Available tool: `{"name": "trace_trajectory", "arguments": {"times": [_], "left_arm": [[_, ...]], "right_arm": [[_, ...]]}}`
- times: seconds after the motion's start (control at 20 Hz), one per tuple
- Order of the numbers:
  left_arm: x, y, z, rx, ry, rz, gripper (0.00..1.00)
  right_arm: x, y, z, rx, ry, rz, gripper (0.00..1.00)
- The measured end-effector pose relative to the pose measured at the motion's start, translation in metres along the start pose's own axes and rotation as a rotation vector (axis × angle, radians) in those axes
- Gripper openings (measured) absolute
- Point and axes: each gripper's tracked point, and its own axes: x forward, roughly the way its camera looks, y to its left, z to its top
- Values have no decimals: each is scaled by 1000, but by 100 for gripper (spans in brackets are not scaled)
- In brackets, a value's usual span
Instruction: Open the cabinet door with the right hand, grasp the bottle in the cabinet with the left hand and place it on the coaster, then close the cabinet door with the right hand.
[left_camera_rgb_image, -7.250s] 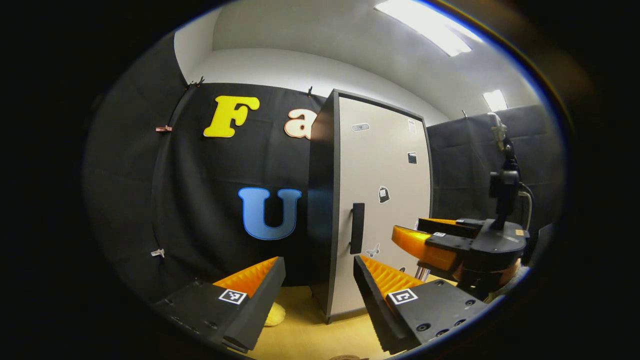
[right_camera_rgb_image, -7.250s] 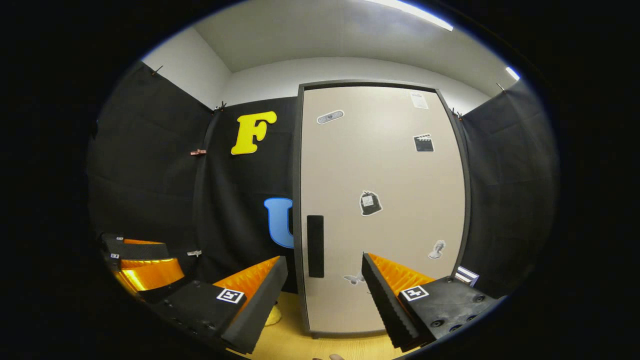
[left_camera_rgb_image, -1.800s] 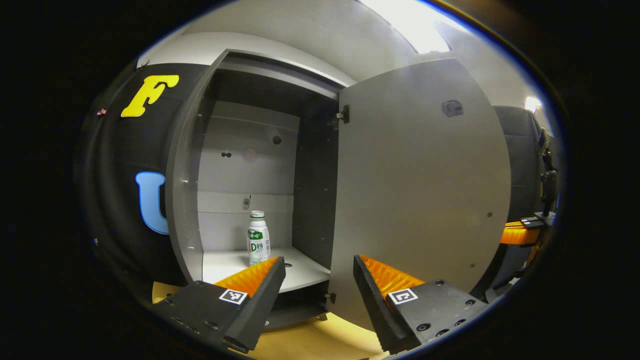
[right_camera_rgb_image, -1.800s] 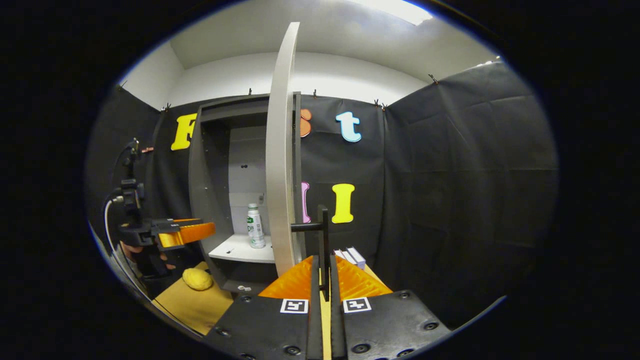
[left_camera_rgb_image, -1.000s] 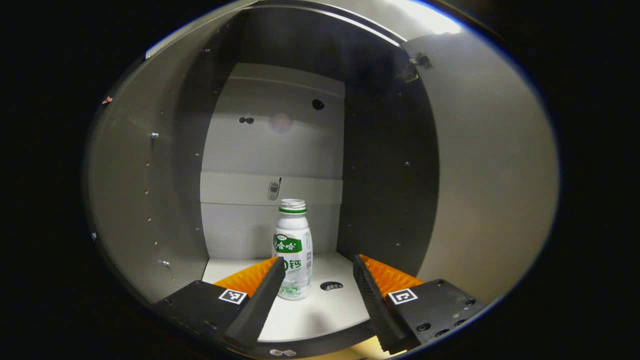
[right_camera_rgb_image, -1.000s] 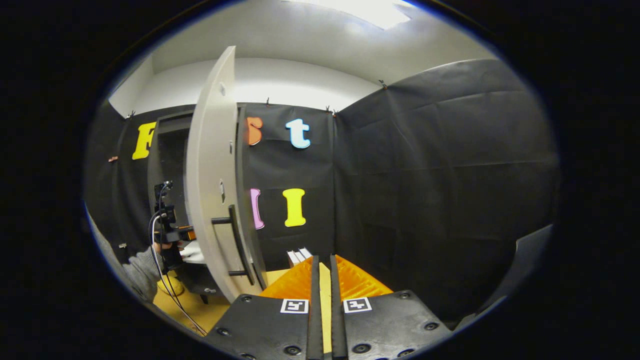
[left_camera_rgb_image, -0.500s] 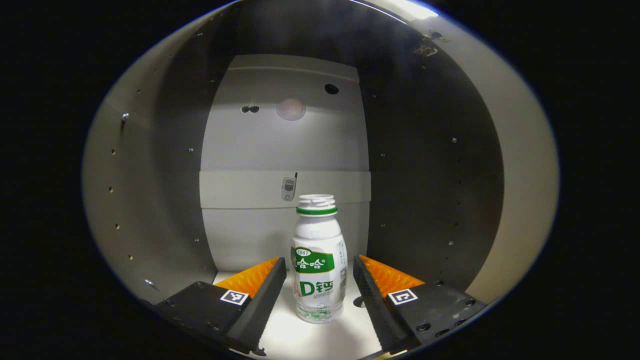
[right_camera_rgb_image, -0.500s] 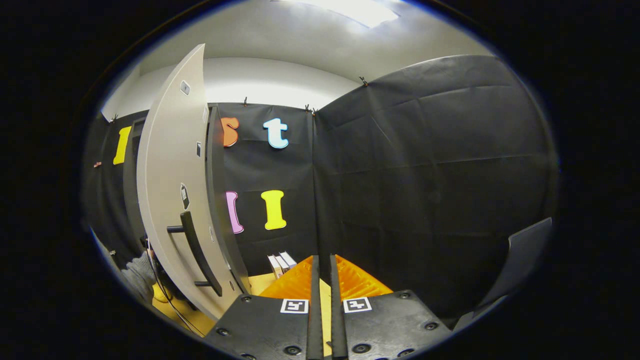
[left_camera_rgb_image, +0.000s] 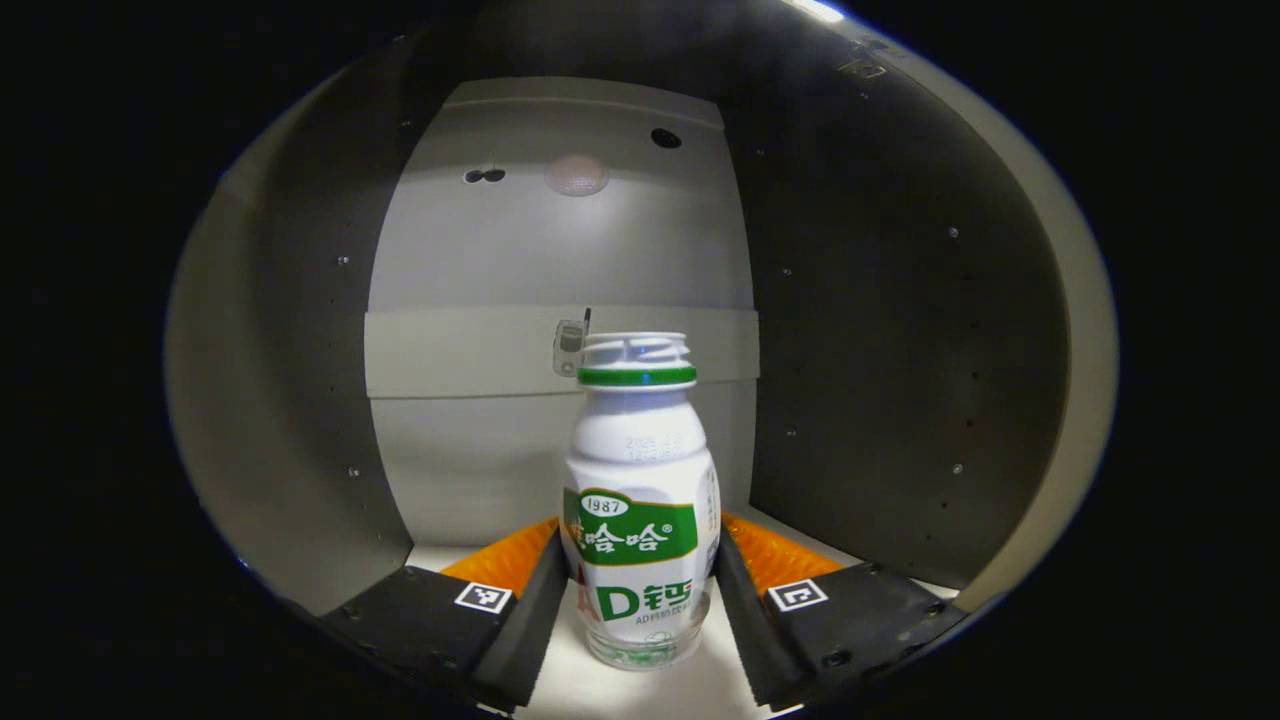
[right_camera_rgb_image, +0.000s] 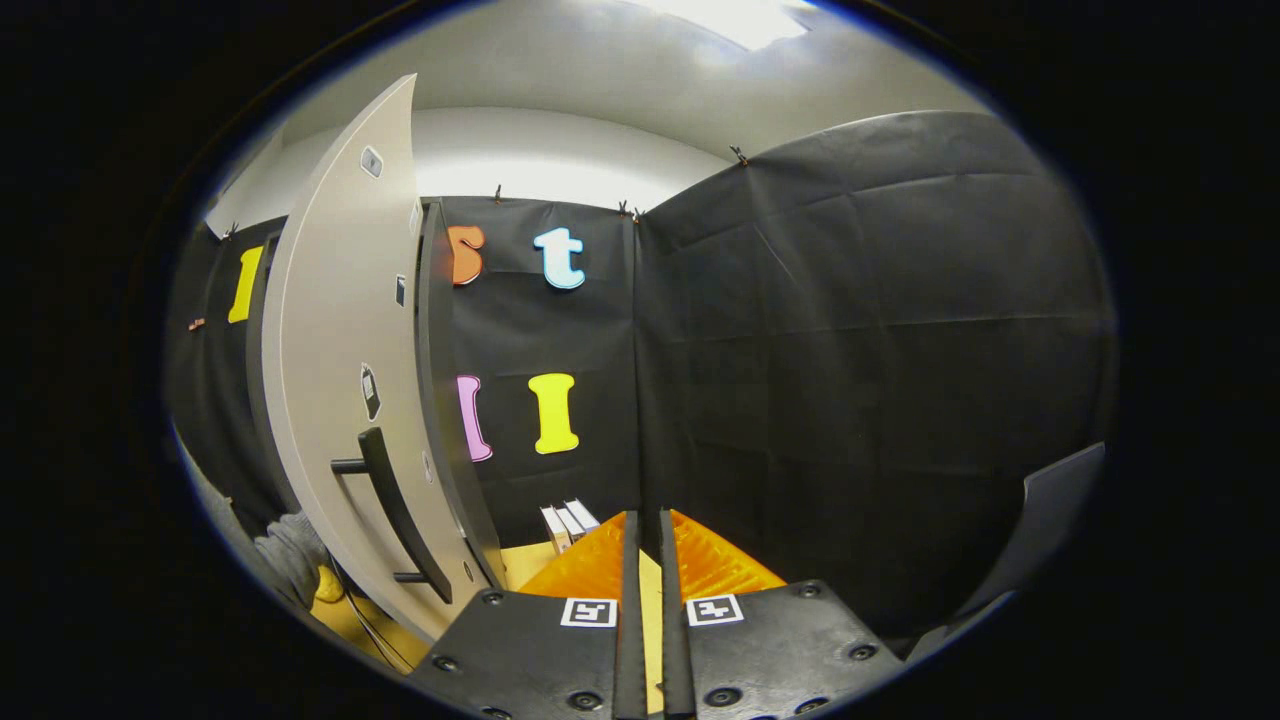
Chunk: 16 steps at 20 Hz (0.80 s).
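Left tongs (left_camera_rgb_image: 640, 600) narrowed around upright bottle (left_camera_rgb_image: 640, 520) (contact unclear); right tongs (right_camera_rgb_image: 640, 560) nearly closed, empty.

A recording booth: black cloth walls (right_camera_rgb_image: 860, 330) clipped up below a white ceiling, a sticker-dotted cabinet door (right_camera_rgb_image: 340, 360) standing open on a yellow desk (right_camera_rgb_image: 520, 565).

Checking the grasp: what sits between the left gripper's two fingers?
In the left gripper view, the bottle stands upright on the cabinet shelf between the left gripper's fingers.
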Motion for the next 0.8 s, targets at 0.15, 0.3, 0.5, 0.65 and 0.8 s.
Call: {"name": "trace_trajectory", "arguments": {"times": [0.15, 0.3, 0.5, 0.65, 0.8], "left_arm": [[-14, -8, 17, 4, -31, -35, 77], [-53, -17, 35, -12, -61, -72, 77], [-116, -20, 55, -54, -100, -117, 77], [-163, -21, 60, -55, -105, -143, 77], [-214, -19, 57, -104, -90, -184, 77]], "right_arm": [[-6, 4, 1, -4, -8, 8, 11], [-21, 21, 6, -13, -29, 45, 11], [-47, 41, 6, -26, -43, 82, 11], [-72, 65, 7, -19, -46, 126, 11], [-98, 96, 10, -22, -57, 192, 11]]}}
